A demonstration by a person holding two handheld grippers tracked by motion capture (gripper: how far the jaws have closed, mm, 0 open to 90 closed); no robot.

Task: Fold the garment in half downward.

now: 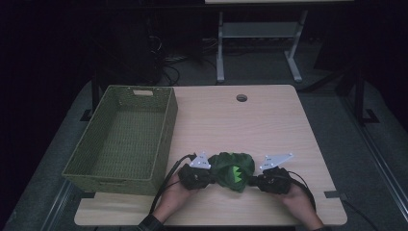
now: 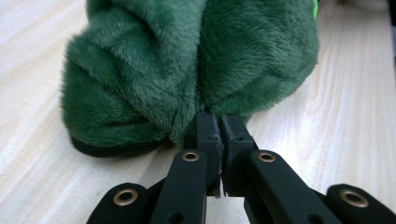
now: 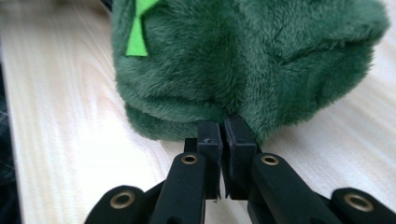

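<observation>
A dark green plush item (image 1: 233, 170) with bright green felt spikes lies bunched on the wooden table (image 1: 269, 120) near its front edge. My left gripper (image 1: 208, 179) pinches its left side, and in the left gripper view the jaws (image 2: 220, 126) are shut on a fold of the green plush (image 2: 187, 65). My right gripper (image 1: 252, 181) holds the opposite side. In the right gripper view its jaws (image 3: 222, 133) are shut on the plush fabric (image 3: 243, 56), with a bright green felt spike (image 3: 137, 32) at the upper left. The plush rests on the tabletop between both hands.
An empty green woven basket (image 1: 125, 137) stands on the table's left half, right beside my left hand. A round cable hole (image 1: 241, 98) sits near the table's far edge. Beyond the table a white desk frame (image 1: 260, 43) stands on the dark floor.
</observation>
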